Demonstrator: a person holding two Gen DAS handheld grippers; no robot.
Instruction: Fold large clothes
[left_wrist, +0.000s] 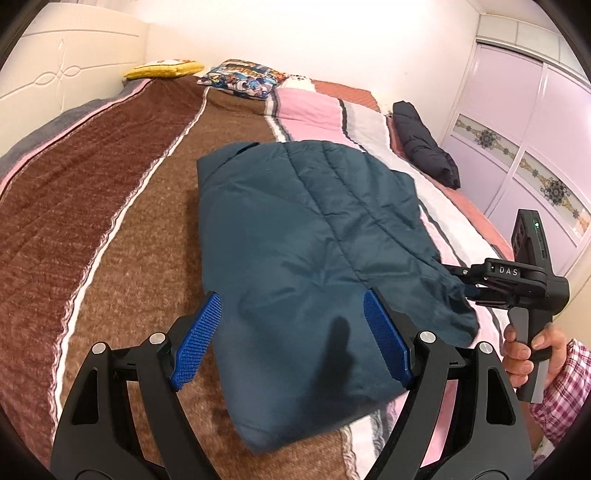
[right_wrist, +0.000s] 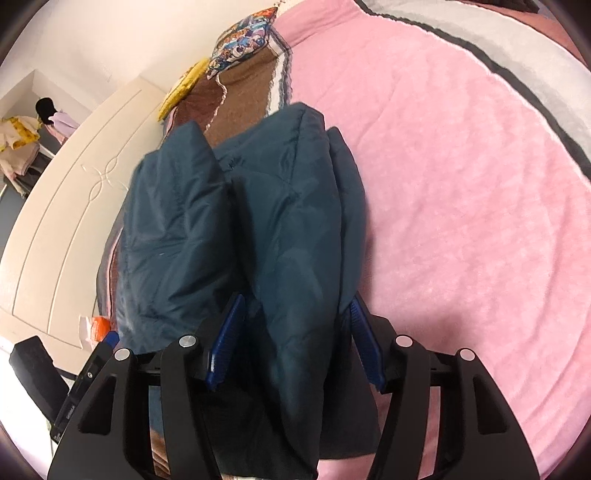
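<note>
A folded teal puffer jacket (left_wrist: 295, 236) is lying mid-bed (left_wrist: 110, 221); a dark jacket (left_wrist: 424, 144) is resting at its far edge, pillows (left_wrist: 243, 77) sitting by the headboard.

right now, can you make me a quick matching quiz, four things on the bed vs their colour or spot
Things:
1. jacket
2. cushion
3. pillow
4. bundle

Colour or spot:
A. yellow, by the headboard
B. dark navy, at the bed's right edge near the wardrobe
C. teal, folded mid-bed
D. cartoon print, at the head of the bed

Pairs: 1-C, 2-A, 3-D, 4-B
</note>
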